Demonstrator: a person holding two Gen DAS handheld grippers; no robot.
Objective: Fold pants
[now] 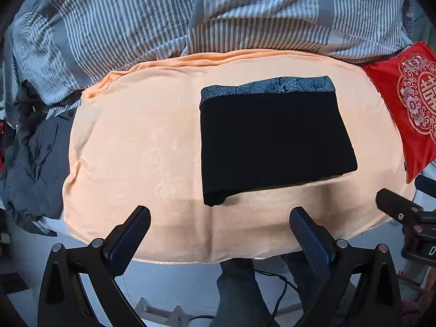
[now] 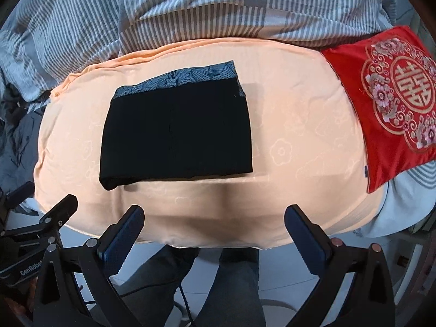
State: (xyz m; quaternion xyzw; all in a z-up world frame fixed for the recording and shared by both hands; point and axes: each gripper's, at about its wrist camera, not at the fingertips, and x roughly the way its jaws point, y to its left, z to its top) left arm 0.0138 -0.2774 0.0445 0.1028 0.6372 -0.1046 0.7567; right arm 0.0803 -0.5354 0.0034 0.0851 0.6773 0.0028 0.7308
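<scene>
Black pants [image 1: 275,141] [image 2: 177,139] lie folded into a flat rectangle on a peach sheet [image 1: 136,147] [image 2: 299,141], with a blue patterned band along their far edge. My left gripper [image 1: 219,218] hangs open above the sheet's near edge, short of the pants, nothing between its fingers. My right gripper [image 2: 214,215] is also open and empty, above the same near edge and right of the pants' near corner. Each gripper shows at the side of the other's view: the right one's finger [image 1: 392,204], the left one's finger [image 2: 65,204].
A grey-striped quilt [image 1: 190,19] [image 2: 204,8] is bunched behind the sheet. A red embroidered cushion [image 1: 408,103] [image 2: 389,95] lies at the right. Dark clothes [image 1: 35,158] pile up at the left. A person's legs [image 2: 234,280] and a cable [image 1: 280,280] are on the floor below.
</scene>
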